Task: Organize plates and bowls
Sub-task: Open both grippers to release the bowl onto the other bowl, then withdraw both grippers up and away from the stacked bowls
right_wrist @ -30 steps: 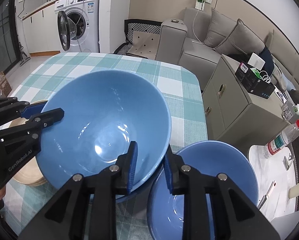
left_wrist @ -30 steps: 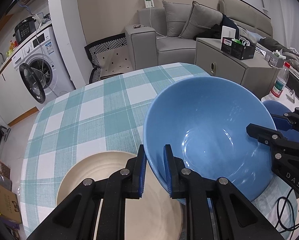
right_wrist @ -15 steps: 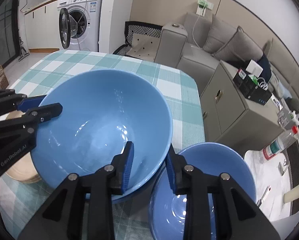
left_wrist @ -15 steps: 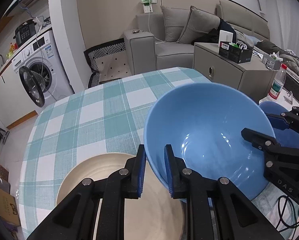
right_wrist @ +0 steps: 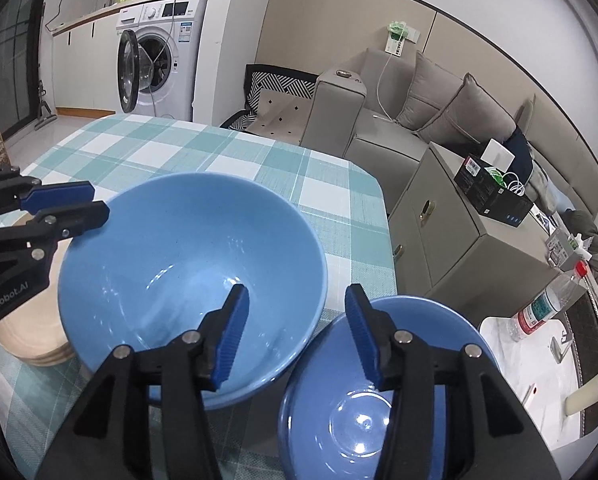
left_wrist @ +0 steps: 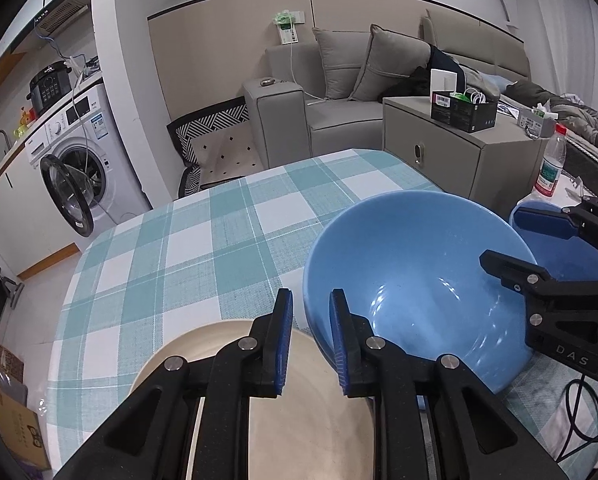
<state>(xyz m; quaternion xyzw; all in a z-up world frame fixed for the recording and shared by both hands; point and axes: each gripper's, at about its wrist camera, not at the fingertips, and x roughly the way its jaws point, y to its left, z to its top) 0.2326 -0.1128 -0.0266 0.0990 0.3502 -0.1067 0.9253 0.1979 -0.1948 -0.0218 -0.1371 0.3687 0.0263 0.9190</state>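
A large light-blue bowl rests on the checked tablecloth. My left gripper is still shut on the bowl's left rim, its jaws just starting to ease apart. At the right rim my right gripper has jaws that are opening: one pad is inside the bowl, the other outside, and neither presses on it. A smaller, darker blue bowl sits just right of the large one. Under my left gripper lies a stack of cream plates.
The table's right edge borders a grey cabinet. A water bottle stands on a small white side table. A black cable trails at the right. A washing machine and a sofa stand beyond the table.
The right gripper's jaws have spread off the large bowl's rim. The bowl has sunk a little towards the cloth. The left gripper keeps its place on the rim.
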